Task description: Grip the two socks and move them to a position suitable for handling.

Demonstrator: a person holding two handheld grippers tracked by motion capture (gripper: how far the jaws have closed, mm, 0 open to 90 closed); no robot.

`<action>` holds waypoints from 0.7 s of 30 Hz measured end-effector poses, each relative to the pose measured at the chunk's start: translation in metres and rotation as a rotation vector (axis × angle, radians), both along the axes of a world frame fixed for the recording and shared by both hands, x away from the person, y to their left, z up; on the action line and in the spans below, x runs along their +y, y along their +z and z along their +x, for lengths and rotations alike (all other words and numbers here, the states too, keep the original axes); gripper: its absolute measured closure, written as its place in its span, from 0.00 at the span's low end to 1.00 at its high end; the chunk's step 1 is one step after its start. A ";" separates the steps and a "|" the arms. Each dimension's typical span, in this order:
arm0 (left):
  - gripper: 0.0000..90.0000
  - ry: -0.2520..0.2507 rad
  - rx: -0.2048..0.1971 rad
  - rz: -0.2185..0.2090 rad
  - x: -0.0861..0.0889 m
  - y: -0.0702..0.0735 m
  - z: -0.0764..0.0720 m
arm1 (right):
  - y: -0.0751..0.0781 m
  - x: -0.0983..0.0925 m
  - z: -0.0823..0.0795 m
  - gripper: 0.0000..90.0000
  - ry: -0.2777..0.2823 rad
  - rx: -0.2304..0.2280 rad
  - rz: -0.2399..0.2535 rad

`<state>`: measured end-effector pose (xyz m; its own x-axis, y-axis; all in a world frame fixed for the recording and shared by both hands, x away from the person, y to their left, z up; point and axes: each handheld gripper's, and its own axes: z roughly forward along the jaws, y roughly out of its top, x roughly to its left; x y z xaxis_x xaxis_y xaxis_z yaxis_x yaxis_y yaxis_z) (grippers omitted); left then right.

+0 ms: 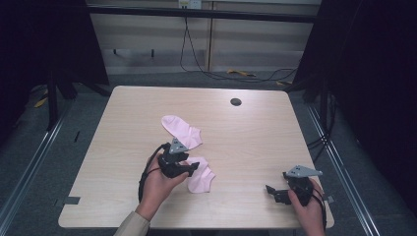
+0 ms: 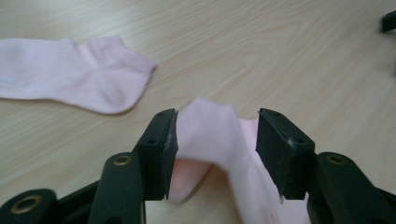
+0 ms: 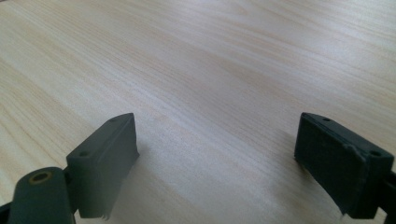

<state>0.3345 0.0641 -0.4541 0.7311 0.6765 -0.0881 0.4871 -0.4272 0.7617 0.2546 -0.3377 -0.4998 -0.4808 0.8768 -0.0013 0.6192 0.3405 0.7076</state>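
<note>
Between the left tongs [image 2: 212, 154], whose jaws stood apart, lay the near pink sock [image 2: 219, 140], rumpled on the worktop [image 1: 246, 137]; it brushed one pad but was not squeezed, so I judged it let go. Just beyond that sock lay the second pink sock [image 1: 181, 130], flat and close by, perhaps touching. The pair seemed brought together, yet not laid one on the other or folded. Well to that sock's right, the right tongs [image 1: 276, 191] hovered, jaws apart and empty.
</note>
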 end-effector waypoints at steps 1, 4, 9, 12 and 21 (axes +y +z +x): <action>0.52 0.006 -0.007 -0.002 0.003 -0.001 0.002 | 0.000 0.000 0.000 0.14 0.000 0.000 0.000; 0.52 0.018 -0.010 -0.015 0.010 -0.004 0.013 | 0.000 0.000 0.000 0.14 0.000 0.000 0.000; 0.57 0.047 0.010 -0.008 0.021 -0.015 0.029 | 0.000 0.000 0.000 0.14 0.000 0.000 -0.001; 0.56 0.070 0.017 -0.013 0.027 -0.018 0.030 | 0.000 0.000 0.000 0.14 0.001 0.001 0.000; 0.58 0.060 0.083 -0.047 0.036 -0.032 0.024 | 0.000 0.000 -0.001 0.14 0.005 -0.002 -0.002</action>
<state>0.3585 0.1003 -0.4857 0.6783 0.7125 -0.1797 0.5733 -0.3600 0.7360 0.2540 -0.3374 -0.4999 -0.4853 0.8744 -0.0036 0.6163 0.3450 0.7079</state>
